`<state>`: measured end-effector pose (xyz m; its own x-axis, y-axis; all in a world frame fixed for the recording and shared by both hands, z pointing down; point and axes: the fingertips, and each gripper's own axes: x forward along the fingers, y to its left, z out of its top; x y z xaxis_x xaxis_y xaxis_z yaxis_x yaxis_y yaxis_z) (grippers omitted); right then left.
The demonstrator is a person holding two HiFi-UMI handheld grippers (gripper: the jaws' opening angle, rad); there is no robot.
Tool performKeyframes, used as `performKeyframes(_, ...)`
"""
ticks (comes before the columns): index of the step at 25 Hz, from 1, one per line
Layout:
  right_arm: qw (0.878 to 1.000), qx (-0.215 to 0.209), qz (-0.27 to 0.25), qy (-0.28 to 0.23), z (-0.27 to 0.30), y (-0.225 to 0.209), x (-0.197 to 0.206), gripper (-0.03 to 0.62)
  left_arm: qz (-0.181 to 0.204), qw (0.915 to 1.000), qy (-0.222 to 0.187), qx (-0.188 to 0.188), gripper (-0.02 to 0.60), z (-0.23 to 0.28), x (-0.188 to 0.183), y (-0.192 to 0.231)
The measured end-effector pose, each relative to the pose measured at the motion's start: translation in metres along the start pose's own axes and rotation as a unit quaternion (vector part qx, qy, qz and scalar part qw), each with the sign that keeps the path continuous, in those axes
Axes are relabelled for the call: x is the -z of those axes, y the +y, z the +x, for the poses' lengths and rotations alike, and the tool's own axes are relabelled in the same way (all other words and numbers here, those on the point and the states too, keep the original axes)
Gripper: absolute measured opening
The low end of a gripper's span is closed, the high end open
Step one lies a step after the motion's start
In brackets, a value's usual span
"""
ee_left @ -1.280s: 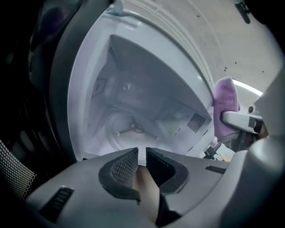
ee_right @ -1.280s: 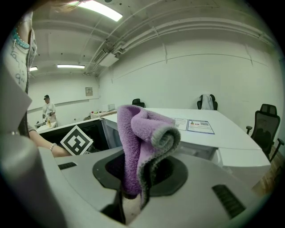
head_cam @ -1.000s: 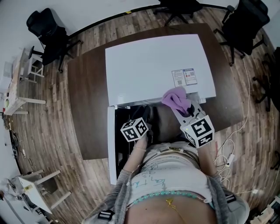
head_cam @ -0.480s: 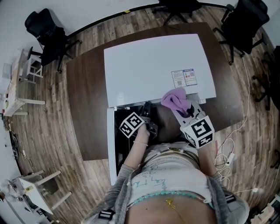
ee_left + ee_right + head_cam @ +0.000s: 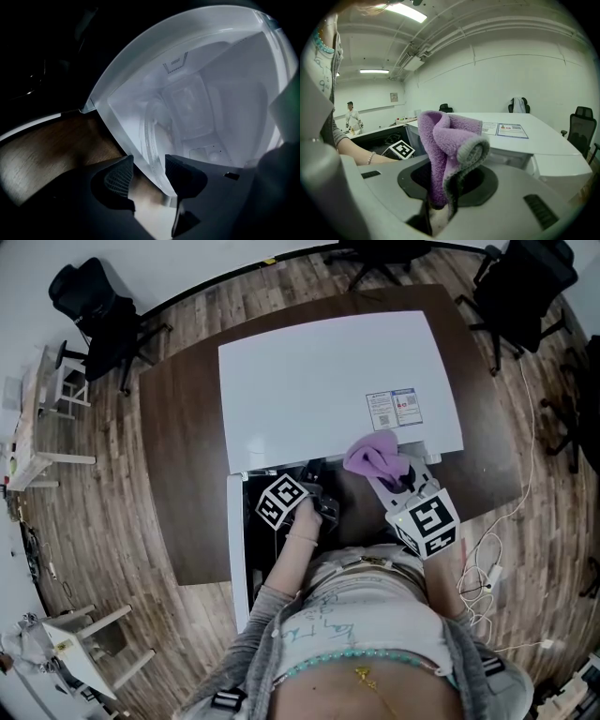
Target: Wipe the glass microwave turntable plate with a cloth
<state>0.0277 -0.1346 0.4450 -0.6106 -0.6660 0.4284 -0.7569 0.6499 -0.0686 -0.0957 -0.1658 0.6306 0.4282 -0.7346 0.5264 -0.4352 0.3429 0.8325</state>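
Note:
The white microwave (image 5: pixel 319 381) stands on a brown table with its door (image 5: pixel 237 549) swung open to the left. My left gripper (image 5: pixel 322 509) reaches into the cavity mouth. In the left gripper view the picture is rolled sideways, and the glass turntable plate (image 5: pixel 152 136) shows as a pale ring inside the lit cavity. The left gripper (image 5: pixel 152 171) is open and its jaws have just been opening. The cavity's front edge and the plate's rim appear in the gap, with no pad pressing on them. My right gripper (image 5: pixel 401 476) hovers by the microwave's front right, shut on a purple cloth (image 5: pixel 372 453) (image 5: pixel 447 145).
The brown table (image 5: pixel 178 474) juts out to the left of the microwave. Black office chairs (image 5: pixel 98 310) stand around the room. Cables (image 5: pixel 487 568) lie on the wood floor at the right, and white tables (image 5: pixel 37 418) at the left. A person (image 5: pixel 352 117) stands far off.
My left gripper has rolled about its own axis and shifted slightly deeper toward the cavity, its marker cube turning. The right gripper and cloth have stayed put.

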Motion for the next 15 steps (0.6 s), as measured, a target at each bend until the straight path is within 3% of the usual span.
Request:
performKeyframes(6, 1.0, -0.004, -0.002, 0.0, 0.0007, -0.0012, -0.0003, 0.109, -0.022, 0.9996, 0.007, -0.015, 0.204, 0.0023, -0.0009, 0.004)
performKeyframes(15, 1.0, -0.007, -0.005, 0.001, -0.0004, -0.0013, -0.0011, 0.109, -0.023, 0.9995, 0.019, -0.011, 0.191, -0.0016, 0.0005, 0.0032)
